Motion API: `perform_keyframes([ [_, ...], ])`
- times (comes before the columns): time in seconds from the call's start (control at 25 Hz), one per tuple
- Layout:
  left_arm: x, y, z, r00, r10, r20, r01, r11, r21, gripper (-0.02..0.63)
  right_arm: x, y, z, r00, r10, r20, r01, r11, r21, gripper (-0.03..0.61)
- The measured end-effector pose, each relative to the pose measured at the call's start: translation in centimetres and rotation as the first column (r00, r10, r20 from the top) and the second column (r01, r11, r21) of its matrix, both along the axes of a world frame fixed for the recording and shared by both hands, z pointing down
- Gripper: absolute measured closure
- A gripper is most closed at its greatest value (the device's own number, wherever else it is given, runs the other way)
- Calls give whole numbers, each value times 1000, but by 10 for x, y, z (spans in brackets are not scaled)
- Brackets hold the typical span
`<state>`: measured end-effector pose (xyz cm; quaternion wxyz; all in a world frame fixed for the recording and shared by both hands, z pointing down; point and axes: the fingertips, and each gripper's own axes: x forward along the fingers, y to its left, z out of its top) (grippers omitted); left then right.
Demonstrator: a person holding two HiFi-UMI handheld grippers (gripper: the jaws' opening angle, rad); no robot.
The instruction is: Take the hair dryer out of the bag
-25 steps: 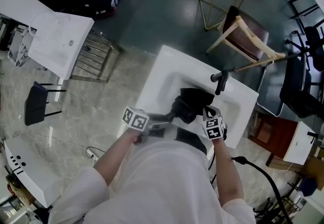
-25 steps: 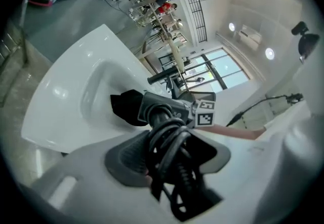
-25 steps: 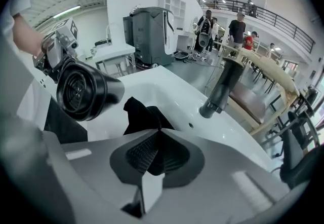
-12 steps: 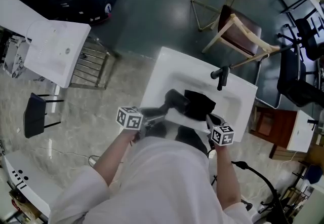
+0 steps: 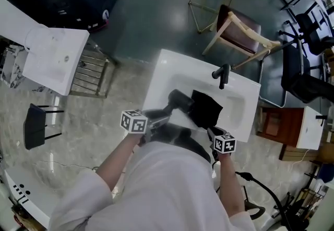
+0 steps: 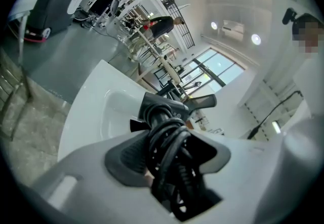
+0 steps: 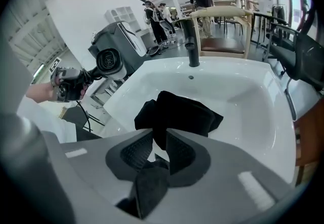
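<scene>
Basin: white glossy ceramic washbasin (image 5: pixel 160 64), hard and smooth.
Bag: black soft cloth bag (image 5: pixel 206 107), slumped in limp folds in the basin's bowl.
Hair dryer: dark grey plastic hair dryer (image 5: pixel 175 100), out of the bag, above the basin's near-left rim.
Left gripper (image 6: pixel 163 161): clamped on the cord-wrapped handle, carrying it.
Right gripper (image 7: pixel 159 141): jaws opening, bag cloth between them; probably releasing.

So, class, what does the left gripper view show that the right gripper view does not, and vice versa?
Only the left: the cord wound round the hair dryer's handle, clamped in the left gripper. Only the right: the black bag lying in the white basin, its fabric between the right gripper's opening jaws. Both: the hair dryer and that basin.
</scene>
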<state>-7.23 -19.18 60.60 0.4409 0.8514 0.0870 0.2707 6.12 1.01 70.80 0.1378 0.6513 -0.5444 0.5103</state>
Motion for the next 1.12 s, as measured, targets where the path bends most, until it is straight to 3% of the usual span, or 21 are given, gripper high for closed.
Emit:
perform_keyframes([
  [0.12,5,6,-11,999,-47,-20,47,999,-7,383,3,8,-7,1000,2,11,-3,1000,18,451],
  [0.32,12,22,-30,993,-108,-53,108,994,5,383,23,22,-45,998,67,-16,-65,991,117,470],
  [0.52,20,32,-46,989,-135,-63,137,990,29,383,44,28,-104,987,152,-54,-133,955,264,574],
  [0.72,21,36,-66,983,-165,-83,169,985,46,383,57,25,-156,978,181,-102,-131,918,375,574],
  [1.12,21,38,-93,978,-174,-115,185,979,89,383,83,25,-211,956,236,-172,-121,856,503,574],
])
